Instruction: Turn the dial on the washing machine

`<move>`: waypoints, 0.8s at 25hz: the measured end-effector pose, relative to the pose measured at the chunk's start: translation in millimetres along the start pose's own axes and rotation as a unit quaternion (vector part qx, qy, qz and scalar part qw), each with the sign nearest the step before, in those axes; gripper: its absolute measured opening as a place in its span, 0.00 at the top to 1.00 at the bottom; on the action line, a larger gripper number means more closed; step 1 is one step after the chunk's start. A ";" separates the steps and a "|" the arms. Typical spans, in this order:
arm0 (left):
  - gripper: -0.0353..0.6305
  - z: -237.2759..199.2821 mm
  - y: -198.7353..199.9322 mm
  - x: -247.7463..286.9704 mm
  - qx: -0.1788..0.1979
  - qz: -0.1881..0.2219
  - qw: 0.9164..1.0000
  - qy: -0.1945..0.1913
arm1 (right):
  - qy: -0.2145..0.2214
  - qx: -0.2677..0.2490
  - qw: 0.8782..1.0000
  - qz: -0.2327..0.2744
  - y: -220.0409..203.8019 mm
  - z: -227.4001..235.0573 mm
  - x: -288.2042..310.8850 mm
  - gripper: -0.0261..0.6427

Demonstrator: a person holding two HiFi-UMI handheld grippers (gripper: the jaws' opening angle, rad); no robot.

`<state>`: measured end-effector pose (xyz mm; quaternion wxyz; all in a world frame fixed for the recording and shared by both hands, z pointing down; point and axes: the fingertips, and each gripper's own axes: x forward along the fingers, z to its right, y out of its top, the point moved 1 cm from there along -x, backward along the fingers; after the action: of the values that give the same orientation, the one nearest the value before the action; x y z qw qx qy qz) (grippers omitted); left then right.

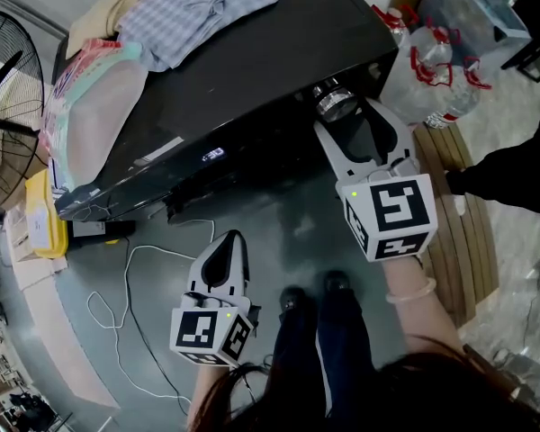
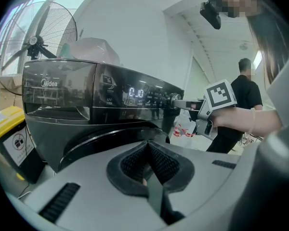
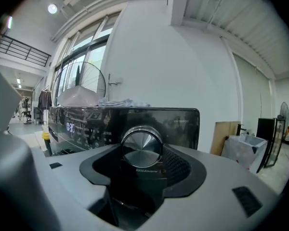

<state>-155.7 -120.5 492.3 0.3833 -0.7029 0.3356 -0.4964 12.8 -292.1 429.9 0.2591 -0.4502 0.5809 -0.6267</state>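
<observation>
Starting nearest the person, the left gripper (image 1: 231, 241) is held low and back from the machine, its jaws brought together with nothing between them. Further forward, the right gripper (image 1: 351, 117) is stretched out to the right end of the washing machine (image 1: 252, 70). Its jaws are set wide around the round metal dial (image 3: 141, 146) on the control panel, and the dial's rim appears to be pressed by the pads on both sides. Beyond, a lit display (image 2: 136, 93) is seen on the panel, and clothes (image 1: 193, 7) are piled on the lid. The turning step is judged to be in hand. Slipping is to be feared: the polished rim could be lost by the pads if the squeeze is eased. The wanted setting could also be overshot if the wrist is rolled too far or off the dial's axis.
</observation>
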 end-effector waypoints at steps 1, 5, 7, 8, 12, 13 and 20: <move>0.92 -0.4 -0.6 0.1 0.001 -0.001 1.000 0.000 | 0.001 0.009 1.000 0.001 -0.2 0.1 0.1 0.53; 0.92 -1.7 -1.3 -1.1 0.002 -0.003 1.000 0.002 | 0.005 0.047 0.999 0.003 -1.3 0.8 -0.4 0.53; 0.92 -2.0 -1.1 -1.6 0.005 -0.003 1.000 0.002 | 0.007 0.066 0.998 0.004 -1.1 1.1 -0.4 0.53; 0.92 -2.2 -1.2 -1.7 0.005 -0.004 1.000 0.002 | 0.009 0.075 0.997 0.004 -0.9 1.2 -0.3 0.53; 0.92 0.1 -2.7 -1.3 0.004 -0.005 1.000 0.000 | 0.014 0.103 0.995 0.006 -1.3 1.9 -0.2 0.53; 0.92 1.2 -3.3 -1.0 0.005 -0.005 1.000 -0.001 | 0.015 0.112 0.994 0.008 -1.5 2.3 -0.3 0.53; 0.92 5.0 -4.6 -1.0 0.008 -0.007 1.000 -0.002 | 0.019 0.161 0.987 0.016 -1.6 3.0 -0.4 0.53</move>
<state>-150.8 -116.4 494.8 0.3864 -0.7028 0.3259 -0.5005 15.9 -292.9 431.1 0.3269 -0.3815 0.4840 -0.7165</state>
